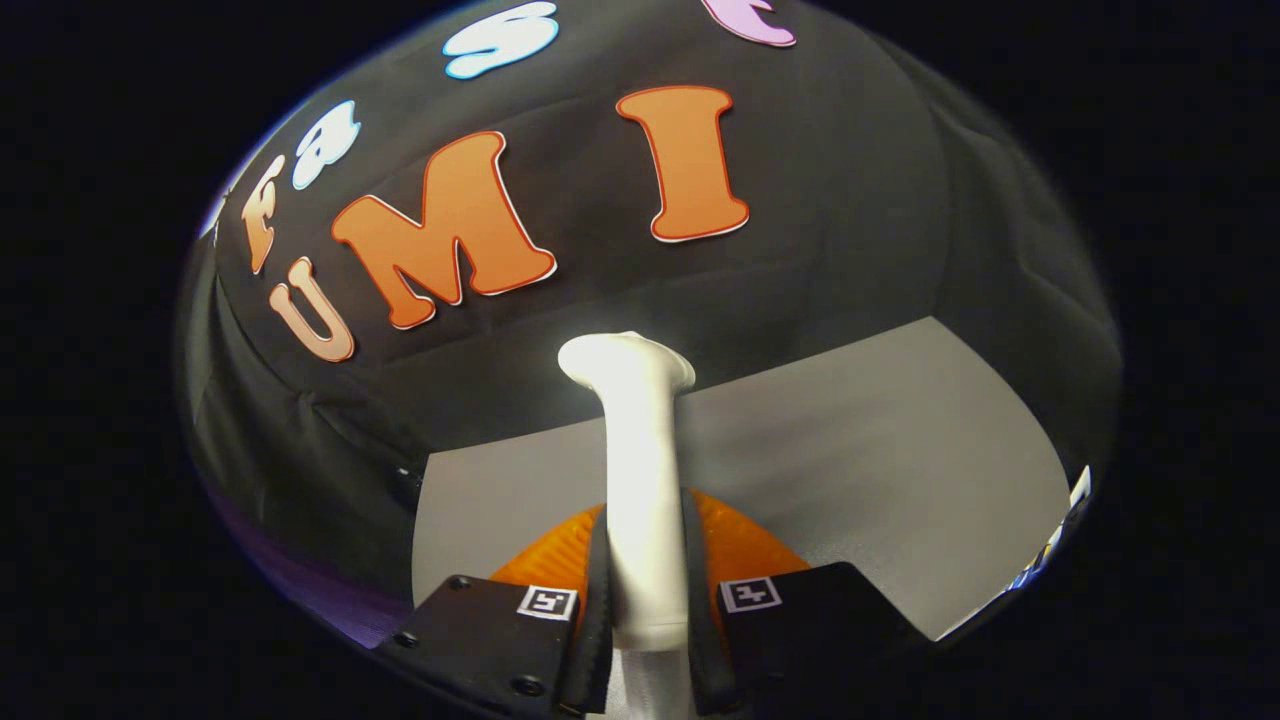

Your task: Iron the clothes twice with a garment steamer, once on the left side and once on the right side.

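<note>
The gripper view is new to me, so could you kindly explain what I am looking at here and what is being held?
This picture comes from a fisheye camera mounted on a hand-held gripper, a two-finger tool that a person carries; it looks forward along the fingers. Both fingers press on the white handle of a garment steamer, which runs forward between them and ends in a wider head. Beyond lies a grey surface, and behind it hangs the booth's black cloth wall. Something orange sits just under the fingers; I cannot tell what it is.
</note>
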`<state>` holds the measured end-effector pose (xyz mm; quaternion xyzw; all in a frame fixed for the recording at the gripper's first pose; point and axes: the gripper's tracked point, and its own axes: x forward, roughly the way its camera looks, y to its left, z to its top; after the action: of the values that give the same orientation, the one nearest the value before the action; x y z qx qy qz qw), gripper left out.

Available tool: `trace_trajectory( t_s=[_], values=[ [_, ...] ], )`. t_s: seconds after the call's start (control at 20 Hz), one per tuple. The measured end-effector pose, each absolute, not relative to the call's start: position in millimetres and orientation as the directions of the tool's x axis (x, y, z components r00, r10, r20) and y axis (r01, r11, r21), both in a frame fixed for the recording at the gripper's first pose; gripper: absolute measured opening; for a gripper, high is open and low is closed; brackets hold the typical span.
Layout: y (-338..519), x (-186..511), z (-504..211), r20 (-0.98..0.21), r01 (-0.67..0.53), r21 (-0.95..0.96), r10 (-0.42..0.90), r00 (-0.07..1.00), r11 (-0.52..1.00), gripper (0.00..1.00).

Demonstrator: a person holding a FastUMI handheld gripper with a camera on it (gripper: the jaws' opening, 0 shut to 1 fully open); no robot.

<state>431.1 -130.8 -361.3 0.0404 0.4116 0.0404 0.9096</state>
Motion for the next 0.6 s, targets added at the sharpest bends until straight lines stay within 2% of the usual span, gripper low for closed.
trace_trajectory(
  t_s=[0.35,0.6],
  values=[
    [-118.7,385.5,-294.9,-0.629,-0.086,0.063,0.107,0.770,0.994,0.38],
    [-105.6,327.4,-251.4,-0.554,-0.070,0.078,0.101,0.826,0.995,0.38]
  ],
)
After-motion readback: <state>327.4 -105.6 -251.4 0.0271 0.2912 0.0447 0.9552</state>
